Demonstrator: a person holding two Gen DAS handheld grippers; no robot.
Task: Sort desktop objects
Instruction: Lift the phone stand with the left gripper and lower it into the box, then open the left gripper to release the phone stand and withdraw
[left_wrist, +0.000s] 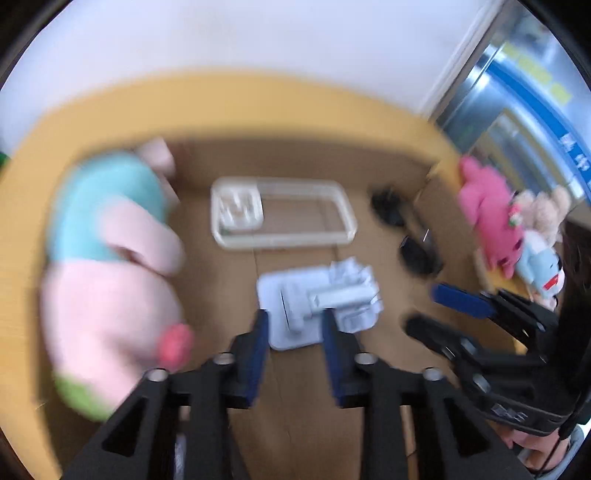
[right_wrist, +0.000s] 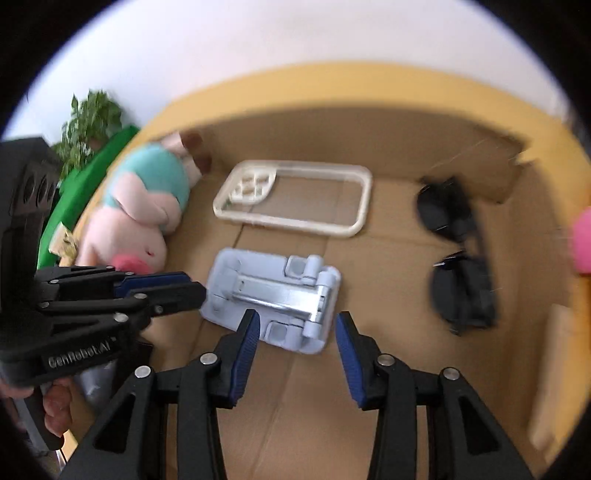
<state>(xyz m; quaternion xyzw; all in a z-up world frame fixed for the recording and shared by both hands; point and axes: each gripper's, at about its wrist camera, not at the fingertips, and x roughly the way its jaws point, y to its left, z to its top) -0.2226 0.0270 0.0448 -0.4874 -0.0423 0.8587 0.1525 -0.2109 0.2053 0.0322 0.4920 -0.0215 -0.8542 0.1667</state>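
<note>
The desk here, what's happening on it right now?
A person holds a two-finger tool in each hand over a cardboard-lined desk. The left tool and right tool both hang open above the folded phone stand, gripping nothing. The clear phone case, sunglasses and pig plush lie untouched.
</note>
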